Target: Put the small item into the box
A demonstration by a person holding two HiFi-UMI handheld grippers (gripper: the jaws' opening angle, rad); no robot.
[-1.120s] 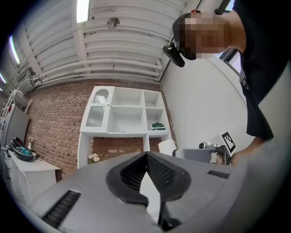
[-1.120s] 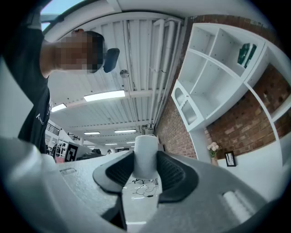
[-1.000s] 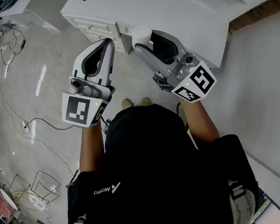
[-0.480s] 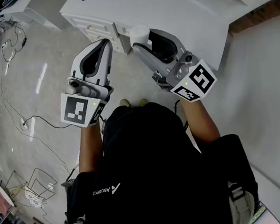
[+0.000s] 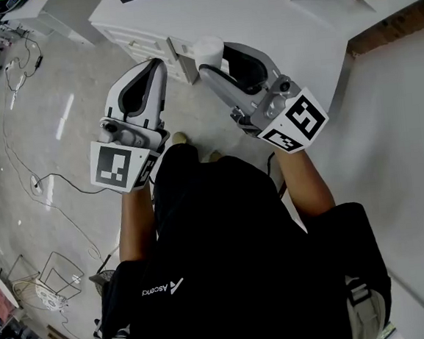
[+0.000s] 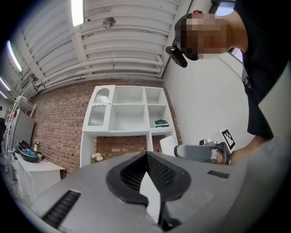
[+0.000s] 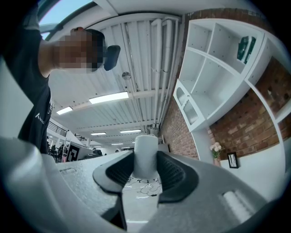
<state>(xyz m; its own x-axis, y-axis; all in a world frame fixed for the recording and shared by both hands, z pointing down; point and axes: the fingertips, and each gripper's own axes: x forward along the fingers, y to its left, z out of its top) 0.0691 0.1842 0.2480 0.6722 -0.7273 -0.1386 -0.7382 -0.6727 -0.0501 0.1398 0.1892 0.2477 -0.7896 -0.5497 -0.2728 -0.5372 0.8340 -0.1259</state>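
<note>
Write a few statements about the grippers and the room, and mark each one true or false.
1. The right gripper is clamped on a white cylinder. True.
2. The left gripper holds a green item. False: its jaws are together with nothing between them.
3. A white shelf unit stands against a brick wall. True.
4. The white cylinder lies on the floor. False: it is held up between the right gripper's jaws.
</note>
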